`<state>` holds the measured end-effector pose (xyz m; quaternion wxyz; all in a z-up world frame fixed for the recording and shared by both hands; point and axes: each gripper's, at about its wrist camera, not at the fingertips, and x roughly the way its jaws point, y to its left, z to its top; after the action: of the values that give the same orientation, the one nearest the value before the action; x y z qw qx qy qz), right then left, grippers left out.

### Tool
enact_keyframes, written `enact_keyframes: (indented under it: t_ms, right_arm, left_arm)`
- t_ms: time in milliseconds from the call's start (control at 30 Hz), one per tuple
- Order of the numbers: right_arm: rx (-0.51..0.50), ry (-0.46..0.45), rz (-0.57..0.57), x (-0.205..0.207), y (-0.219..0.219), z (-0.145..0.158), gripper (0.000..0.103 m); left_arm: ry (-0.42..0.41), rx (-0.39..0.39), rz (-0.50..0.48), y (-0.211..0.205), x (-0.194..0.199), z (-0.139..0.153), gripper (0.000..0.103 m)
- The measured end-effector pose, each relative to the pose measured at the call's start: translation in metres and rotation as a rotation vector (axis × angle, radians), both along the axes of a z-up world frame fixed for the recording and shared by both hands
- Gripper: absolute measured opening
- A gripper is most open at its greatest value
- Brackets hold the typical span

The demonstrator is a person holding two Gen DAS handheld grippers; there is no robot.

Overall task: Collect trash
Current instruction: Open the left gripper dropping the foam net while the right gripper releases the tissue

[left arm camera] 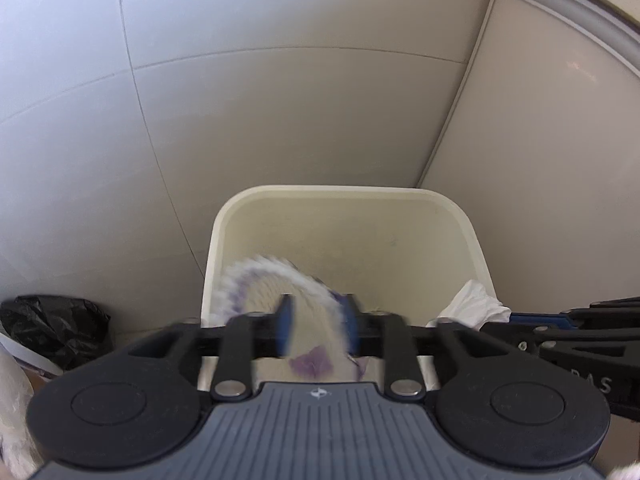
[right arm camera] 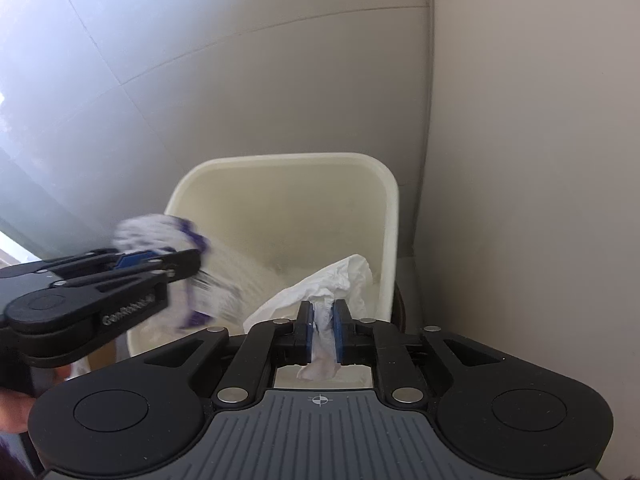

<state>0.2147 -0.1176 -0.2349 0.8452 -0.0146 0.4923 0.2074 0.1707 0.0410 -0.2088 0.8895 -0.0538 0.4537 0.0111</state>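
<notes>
A cream open-topped trash bin (left arm camera: 472,232) (right arm camera: 384,184) stands against the wall in front of both grippers. My left gripper (left arm camera: 318,326) is shut on a white paper plate with purple marks (left arm camera: 280,284), blurred, held over the bin's left side; it also shows in the right wrist view (right arm camera: 160,236). My right gripper (right arm camera: 322,328) is shut on a crumpled white tissue (right arm camera: 336,280), held over the bin's right side. The tissue also shows in the left wrist view (left arm camera: 476,304).
Grey tiled walls (left arm camera: 280,100) meet in a corner (right arm camera: 430,120) right behind the bin. A crumpled black plastic bag (left arm camera: 52,328) lies to the left of the bin. A cupboard or door panel (left arm camera: 560,140) stands at the right.
</notes>
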Motion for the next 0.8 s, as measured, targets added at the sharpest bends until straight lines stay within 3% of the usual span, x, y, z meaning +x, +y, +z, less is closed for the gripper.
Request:
enact_keyframes:
  t_ms: [33, 100, 167, 367, 800]
  right_arm:
    - [0.009, 0.003, 0.005, -0.001, 0.0, 0.001, 0.029]
    - [0.015, -0.004, 0.015, -0.004, 0.0, 0.003, 0.049]
    - [0.003, -0.019, 0.025, -0.008, 0.001, 0.006, 0.055]
    - [-0.066, -0.066, 0.06, -0.019, 0.011, 0.02, 0.062]
    - [-0.135, -0.2, 0.152, -0.063, 0.02, 0.089, 0.083]
  left_arm:
    - [-0.006, 0.003, 0.0, 0.0, -0.001, 0.0, 0.046]
    - [-0.011, 0.006, -0.002, 0.0, -0.002, 0.002, 0.048]
    - [-0.008, 0.005, -0.006, 0.0, -0.002, 0.003, 0.052]
    - [-0.026, 0.003, -0.004, 0.007, -0.009, 0.015, 0.062]
    - [-0.061, 0.022, -0.023, 0.017, -0.028, 0.063, 0.086]
